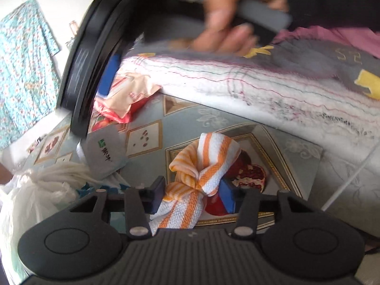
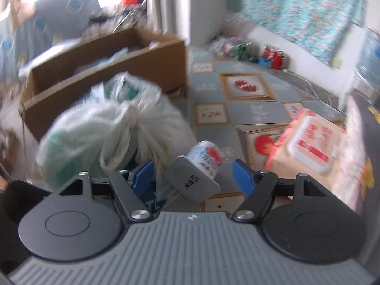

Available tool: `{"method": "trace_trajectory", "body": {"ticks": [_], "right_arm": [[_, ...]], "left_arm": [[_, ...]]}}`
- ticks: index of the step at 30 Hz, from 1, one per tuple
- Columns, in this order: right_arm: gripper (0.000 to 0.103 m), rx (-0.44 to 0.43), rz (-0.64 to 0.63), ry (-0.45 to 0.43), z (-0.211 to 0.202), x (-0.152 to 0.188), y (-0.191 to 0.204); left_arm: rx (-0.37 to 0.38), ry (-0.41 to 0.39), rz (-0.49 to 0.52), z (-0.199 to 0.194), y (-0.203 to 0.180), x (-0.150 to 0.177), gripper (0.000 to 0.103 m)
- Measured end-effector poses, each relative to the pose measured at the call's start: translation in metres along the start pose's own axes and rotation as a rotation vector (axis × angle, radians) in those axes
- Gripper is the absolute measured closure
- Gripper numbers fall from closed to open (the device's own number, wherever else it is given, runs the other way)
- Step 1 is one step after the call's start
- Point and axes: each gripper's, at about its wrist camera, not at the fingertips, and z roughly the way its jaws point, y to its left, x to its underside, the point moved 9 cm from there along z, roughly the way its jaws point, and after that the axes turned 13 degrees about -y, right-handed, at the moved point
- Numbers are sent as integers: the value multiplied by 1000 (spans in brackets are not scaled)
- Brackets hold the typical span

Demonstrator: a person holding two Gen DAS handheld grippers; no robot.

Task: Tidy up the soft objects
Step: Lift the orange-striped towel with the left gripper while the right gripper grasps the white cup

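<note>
An orange-and-white striped towel hangs bunched between the blue pads of my left gripper, held above the patterned floor mat. The jaws are partly closed on the cloth. My right gripper is open and empty, its blue pads wide apart, above a grey tissue pack and a rolled printed item. In the left wrist view the right gripper's body and the hand holding it show at the top, blurred.
A knotted white plastic bag lies left of the right gripper and also shows in the left wrist view. A cardboard box stands behind it. A red-and-white wipes pack lies at right. A bed edge with a blanket runs across.
</note>
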Motion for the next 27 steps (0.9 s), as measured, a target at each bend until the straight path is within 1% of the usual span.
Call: {"method": "trace_trajectory", "body": {"ticks": [4,8,12,15,17,20,22,24,27], "right_arm": [[30,66,119,-70,-47,-2,-10],[28,121,212,-138,-87,-2,-6],[24,138,346,-173,-104,-2,1],[22,124,484,-189,-99,-1,3],[22,116,577,-194,-87,0,2],[22,110,697,-193,-61,6,0],[22,116,709,-195,-42,11,2],[22,146,688,-189,-23,19,4],[22,174,674,-178,7,34,5]], "left_arm": [[-9,-1,-88,-9,12,-3,56],[-43,5,-182,-27,27,-6,56],[-49,-22,-370,-57,50,-15,56],[-67,-62,-497,-84,72,-20,56],[-89,-95,-566,-103,88,-23,56],[-139,-142,-628,-133,110,-23,56],[-185,-164,-646,-150,124,-21,56],[-229,-177,-656,-165,136,-17,56],[-271,-192,-684,-181,153,-11,56]]}}
